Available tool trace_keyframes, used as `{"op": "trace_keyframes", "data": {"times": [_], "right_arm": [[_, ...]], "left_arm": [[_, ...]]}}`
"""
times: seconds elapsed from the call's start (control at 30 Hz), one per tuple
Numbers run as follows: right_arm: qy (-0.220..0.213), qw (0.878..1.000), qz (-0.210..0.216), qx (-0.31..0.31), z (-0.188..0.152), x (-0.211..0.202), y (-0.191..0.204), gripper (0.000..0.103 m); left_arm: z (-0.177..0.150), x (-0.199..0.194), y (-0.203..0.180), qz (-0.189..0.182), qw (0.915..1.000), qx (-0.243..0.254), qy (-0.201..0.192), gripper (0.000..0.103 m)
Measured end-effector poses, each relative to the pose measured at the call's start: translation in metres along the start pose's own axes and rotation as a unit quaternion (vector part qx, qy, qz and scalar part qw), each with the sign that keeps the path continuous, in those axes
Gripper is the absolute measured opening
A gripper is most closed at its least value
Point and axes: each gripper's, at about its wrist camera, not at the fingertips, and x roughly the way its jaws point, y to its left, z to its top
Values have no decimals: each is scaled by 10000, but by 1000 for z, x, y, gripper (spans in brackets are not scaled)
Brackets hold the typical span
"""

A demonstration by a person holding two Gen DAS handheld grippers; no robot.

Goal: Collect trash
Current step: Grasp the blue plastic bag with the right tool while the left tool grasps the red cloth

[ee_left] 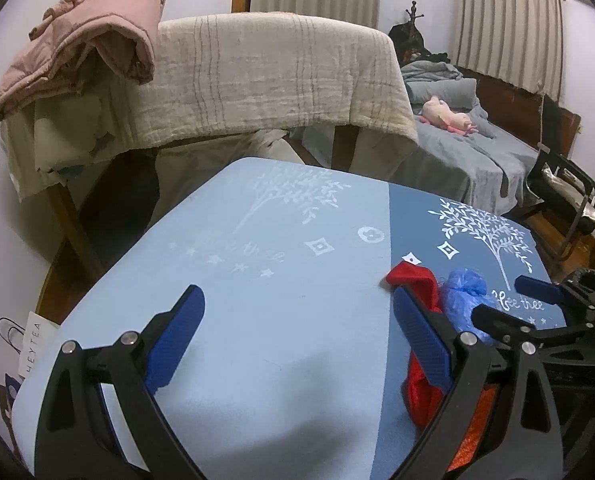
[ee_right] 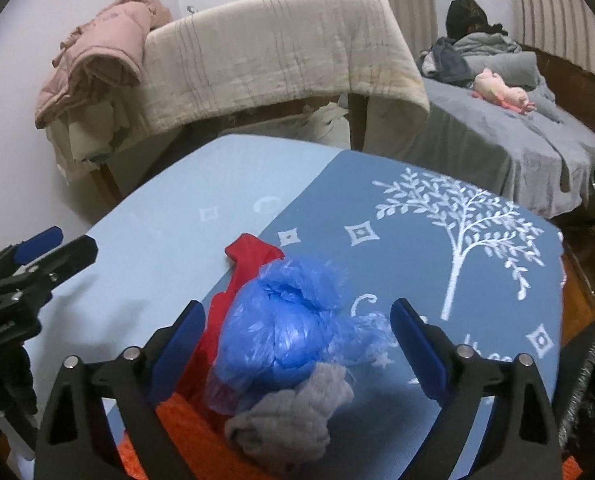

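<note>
A crumpled blue plastic bag (ee_right: 281,332) lies on the blue table (ee_right: 397,272), with a red plastic bag (ee_right: 249,256) under and left of it and a grey crumpled wad (ee_right: 293,428) in front. An orange mesh item (ee_right: 185,428) lies below them. My right gripper (ee_right: 297,344) is open, its fingers on either side of the blue bag. My left gripper (ee_left: 297,336) is open and empty over the light-blue part of the table (ee_left: 257,320). The red bag (ee_left: 417,284) and the blue bag (ee_left: 463,300) lie just beyond its right finger, and the right gripper (ee_left: 537,304) shows past them.
A chair draped with a beige blanket (ee_left: 265,76) and a pink jacket (ee_left: 81,52) stands behind the table. A bed with grey sheets (ee_left: 477,148) and a pink plush toy (ee_left: 449,118) is at the right. A white paper bag (ee_left: 33,344) hangs at the table's left edge.
</note>
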Motion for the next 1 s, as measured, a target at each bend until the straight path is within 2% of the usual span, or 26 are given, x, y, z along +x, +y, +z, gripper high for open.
{"op": "trace_keyframes", "data": {"times": [0.13,0.3,0.47,0.7,1.0], "right_arm": [[172,9998,110,9,-1,13,-3,85],[498,9978,440,11,-2,29,-4,61],[526,9972,522,-81,-5,30,0,52],[125,9987,479,100,2,15,-10,50],[-187,9990,65,401,15,-1,-42,50]], "left_arm": [[1,7,-1,-12,10000,-2,35,93],[0,15,-3,-25,10000,-16,89,93],[-2,21,-7,-60,9999,-13,127,93],[-1,20,-15,-150,9998,22,111,93],[0,32,-39,-351,9990,135,232,92]]}}
